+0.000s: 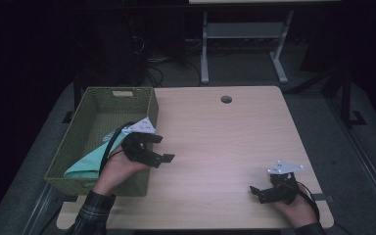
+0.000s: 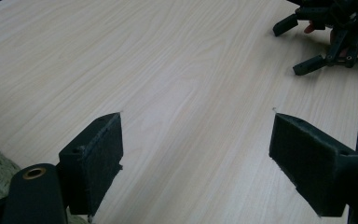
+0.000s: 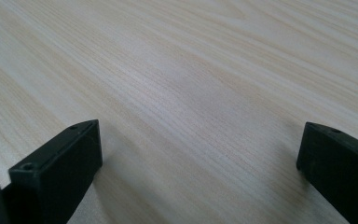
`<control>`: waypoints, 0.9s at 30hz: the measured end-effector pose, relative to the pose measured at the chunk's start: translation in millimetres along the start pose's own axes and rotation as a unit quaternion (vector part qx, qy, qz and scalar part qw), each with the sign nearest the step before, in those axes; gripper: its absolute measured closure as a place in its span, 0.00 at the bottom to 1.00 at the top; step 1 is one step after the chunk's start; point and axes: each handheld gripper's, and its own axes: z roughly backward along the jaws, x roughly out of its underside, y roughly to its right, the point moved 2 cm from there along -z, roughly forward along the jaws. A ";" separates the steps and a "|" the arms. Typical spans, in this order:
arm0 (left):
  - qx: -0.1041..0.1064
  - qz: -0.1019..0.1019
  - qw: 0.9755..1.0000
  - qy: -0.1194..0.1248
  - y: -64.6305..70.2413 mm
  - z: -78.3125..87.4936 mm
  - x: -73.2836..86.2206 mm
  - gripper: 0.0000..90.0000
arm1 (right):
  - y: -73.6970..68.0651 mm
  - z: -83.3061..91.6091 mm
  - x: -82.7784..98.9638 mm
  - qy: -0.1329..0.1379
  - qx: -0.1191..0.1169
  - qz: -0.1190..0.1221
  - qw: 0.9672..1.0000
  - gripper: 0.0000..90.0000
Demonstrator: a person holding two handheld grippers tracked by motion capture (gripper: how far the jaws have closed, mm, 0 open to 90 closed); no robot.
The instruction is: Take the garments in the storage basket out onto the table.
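A green woven basket [image 1: 85, 108] stands on the left part of the light wooden table [image 1: 225, 142]. A mint-green cloth [image 1: 89, 160] lies inside it against the near right wall. My left gripper [image 1: 160, 148] hovers over the basket's right rim, pointing right across the table. It is open, and its pads [image 2: 95, 156] have only bare wood between them [image 2: 198, 158]. My right gripper [image 1: 257, 193] rests low near the table's front right corner and points left. It is open and empty [image 3: 198, 163], and it is also seen from the left gripper view [image 2: 290, 49].
A round cable hole [image 1: 226, 99] sits near the table's far edge. Beyond the table are the grey legs of another desk [image 1: 204, 54] and cables on the dark floor [image 1: 152, 73]. Bare wood spans the space between the two grippers.
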 end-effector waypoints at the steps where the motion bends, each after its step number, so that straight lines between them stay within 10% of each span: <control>1: 0.000 -0.001 1.000 -0.001 -1.4 0.7 0.4 0.19 | 0.0 0.0 0.0 0.000 0.000 0.000 1.000 0.00; 27: -0.034 0.030 0.999 0.011 -29.0 36.5 16.3 0.25 | 0.3 -0.1 -0.1 0.001 0.000 0.002 1.000 0.00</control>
